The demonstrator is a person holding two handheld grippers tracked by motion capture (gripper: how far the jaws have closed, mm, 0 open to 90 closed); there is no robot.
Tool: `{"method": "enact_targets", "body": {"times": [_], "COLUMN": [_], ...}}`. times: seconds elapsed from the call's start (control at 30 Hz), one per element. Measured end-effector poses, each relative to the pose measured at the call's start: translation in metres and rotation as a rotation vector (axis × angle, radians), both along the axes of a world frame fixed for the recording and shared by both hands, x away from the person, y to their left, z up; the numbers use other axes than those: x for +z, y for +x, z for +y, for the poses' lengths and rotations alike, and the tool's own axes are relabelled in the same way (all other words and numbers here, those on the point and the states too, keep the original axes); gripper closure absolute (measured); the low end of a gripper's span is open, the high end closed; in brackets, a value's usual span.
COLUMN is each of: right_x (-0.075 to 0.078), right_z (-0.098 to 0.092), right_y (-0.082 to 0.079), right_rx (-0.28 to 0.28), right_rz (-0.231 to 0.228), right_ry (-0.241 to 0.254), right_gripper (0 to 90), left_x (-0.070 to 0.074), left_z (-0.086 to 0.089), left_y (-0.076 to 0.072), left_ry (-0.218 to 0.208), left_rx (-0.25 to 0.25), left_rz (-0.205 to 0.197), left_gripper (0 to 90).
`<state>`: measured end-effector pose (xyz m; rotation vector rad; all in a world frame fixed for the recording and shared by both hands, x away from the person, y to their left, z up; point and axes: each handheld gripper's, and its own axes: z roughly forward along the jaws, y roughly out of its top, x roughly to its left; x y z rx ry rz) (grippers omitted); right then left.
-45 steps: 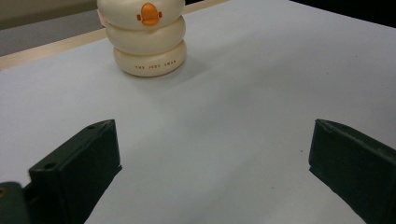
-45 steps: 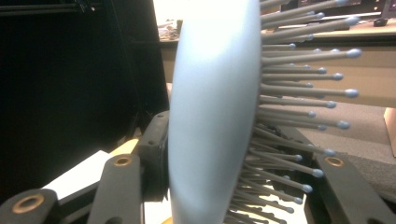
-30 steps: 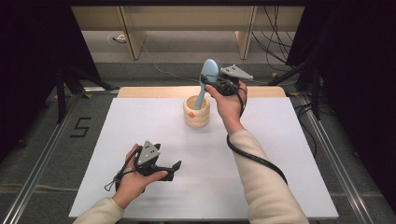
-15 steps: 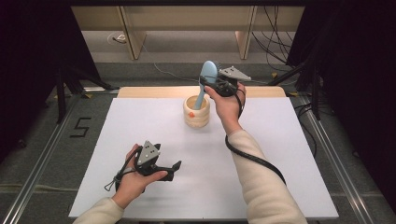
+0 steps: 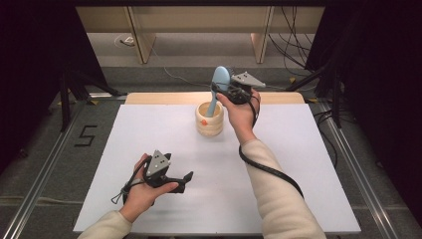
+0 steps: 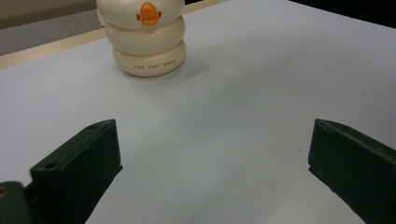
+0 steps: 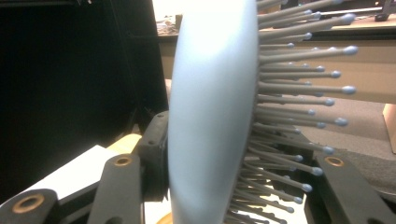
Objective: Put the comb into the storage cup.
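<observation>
A cream ringed cup [image 5: 209, 119] with an orange duck bill stands at the far middle of the white table; it also appears in the left gripper view [image 6: 148, 39]. A light blue hairbrush [image 5: 219, 82] stands tilted with its handle in the cup and its head up. My right gripper [image 5: 220, 92] is shut on the brush just below the head. In the right gripper view the brush head [image 7: 210, 116] stands between the jaws of that gripper [image 7: 238, 179], bristles to the right. My left gripper [image 5: 185, 180] rests low at the front left, open, with nothing between its fingers [image 6: 77, 172].
The white table top [image 5: 298, 164] has a wooden strip [image 5: 149, 98] along its far edge. Metal rails run down both sides. A floor mark "5" [image 5: 85, 135] lies at the left. Shelf legs and cables stand behind the table.
</observation>
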<state>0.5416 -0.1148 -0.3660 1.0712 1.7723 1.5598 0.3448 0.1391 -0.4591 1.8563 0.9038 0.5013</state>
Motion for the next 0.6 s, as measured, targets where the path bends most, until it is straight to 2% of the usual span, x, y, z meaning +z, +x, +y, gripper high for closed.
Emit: {"method": "enact_targets", "body": {"times": [0.6], "right_x": [-0.0042], "right_z": [0.0008], "right_y": [0.0018], "right_rx": [-0.005], "right_rz": [0.005], "right_ry": [-0.001], "right_gripper": [49.5], "left_x": [0.0001], "left_z": [-0.0001], "left_y": [-0.0002], "left_ry": [-0.001], "left_rx": [-0.001], "left_rz": [0.000], "left_gripper": [1.9]}}
